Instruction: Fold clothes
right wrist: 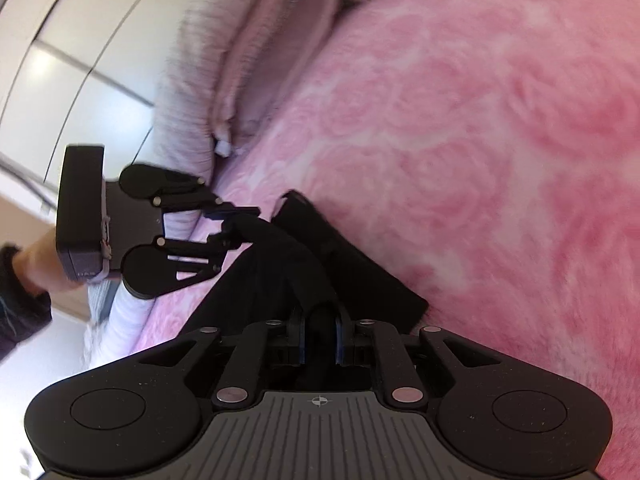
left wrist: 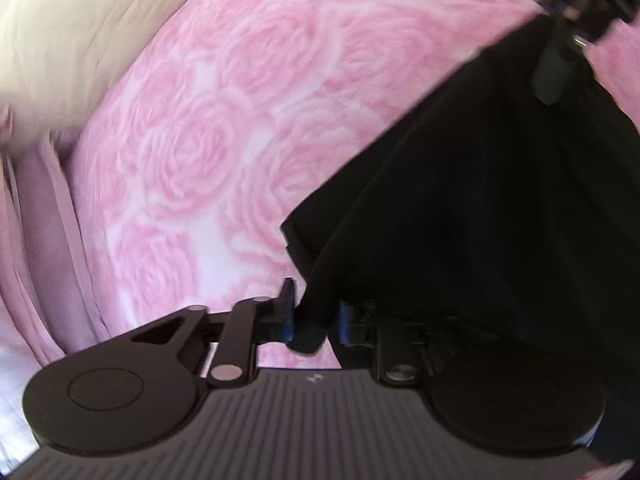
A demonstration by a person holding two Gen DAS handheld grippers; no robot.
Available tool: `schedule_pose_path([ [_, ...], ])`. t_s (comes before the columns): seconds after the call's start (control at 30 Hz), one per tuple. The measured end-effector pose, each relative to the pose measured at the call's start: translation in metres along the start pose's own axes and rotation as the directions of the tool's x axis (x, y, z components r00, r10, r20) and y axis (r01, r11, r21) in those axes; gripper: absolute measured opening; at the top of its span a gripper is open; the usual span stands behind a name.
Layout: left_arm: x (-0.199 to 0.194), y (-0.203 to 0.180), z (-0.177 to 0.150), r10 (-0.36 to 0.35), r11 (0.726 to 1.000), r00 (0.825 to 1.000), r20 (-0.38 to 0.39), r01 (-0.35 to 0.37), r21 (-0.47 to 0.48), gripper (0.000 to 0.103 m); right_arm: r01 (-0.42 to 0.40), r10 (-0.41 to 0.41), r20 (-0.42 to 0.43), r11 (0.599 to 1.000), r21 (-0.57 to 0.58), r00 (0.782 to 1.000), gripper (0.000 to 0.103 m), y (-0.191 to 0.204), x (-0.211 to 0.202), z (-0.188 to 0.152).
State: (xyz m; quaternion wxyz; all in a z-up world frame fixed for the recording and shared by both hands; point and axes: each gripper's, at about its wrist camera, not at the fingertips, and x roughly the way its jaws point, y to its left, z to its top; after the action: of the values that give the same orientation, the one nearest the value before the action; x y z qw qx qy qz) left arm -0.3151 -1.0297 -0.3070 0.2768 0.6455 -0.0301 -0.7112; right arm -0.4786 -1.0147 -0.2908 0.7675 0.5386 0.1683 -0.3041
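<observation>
A black garment [left wrist: 480,184] hangs stretched between my two grippers above a pink rose-patterned blanket [left wrist: 208,128]. My left gripper [left wrist: 314,312] is shut on one corner of the garment. My right gripper [right wrist: 320,336] is shut on another bunched edge of the same garment [right wrist: 312,256]. The right gripper shows at the top right of the left wrist view [left wrist: 576,12], holding the cloth's far end. The left gripper shows at the left of the right wrist view [right wrist: 236,224], pinching the cloth. A folded lower part of the garment lies against the blanket [right wrist: 480,160].
A cream pillow [left wrist: 60,40] and pink-mauve bedding folds [left wrist: 44,220] lie along the bed's edge. In the right wrist view, a striped pillow [right wrist: 192,80] and white cupboard doors [right wrist: 80,40] are beyond the bed. The person's hand [right wrist: 36,264] holds the left gripper.
</observation>
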Motion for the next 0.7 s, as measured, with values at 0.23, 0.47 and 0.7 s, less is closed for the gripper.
schedule_pose_path([
  [0.23,-0.038,0.046,-0.050,0.098,0.948,0.995,0.016,-0.089,-0.305,0.033,0.185,-0.174,0.087,0.973,-0.135,0.981,0.021,0.027,-0.030,0.001],
  [0.47,-0.049,0.023,-0.045,0.015,0.899,0.983,0.185,0.068,-0.432,0.032,0.152,-0.099,0.136,0.873,-0.464,0.986,0.021,0.104,-0.016,-0.016],
  [0.7,0.015,0.000,-0.024,0.031,0.900,0.982,0.187,0.054,-0.432,0.053,0.219,-0.211,0.070,0.856,-0.468,0.975,0.021,0.060,0.043,-0.004],
])
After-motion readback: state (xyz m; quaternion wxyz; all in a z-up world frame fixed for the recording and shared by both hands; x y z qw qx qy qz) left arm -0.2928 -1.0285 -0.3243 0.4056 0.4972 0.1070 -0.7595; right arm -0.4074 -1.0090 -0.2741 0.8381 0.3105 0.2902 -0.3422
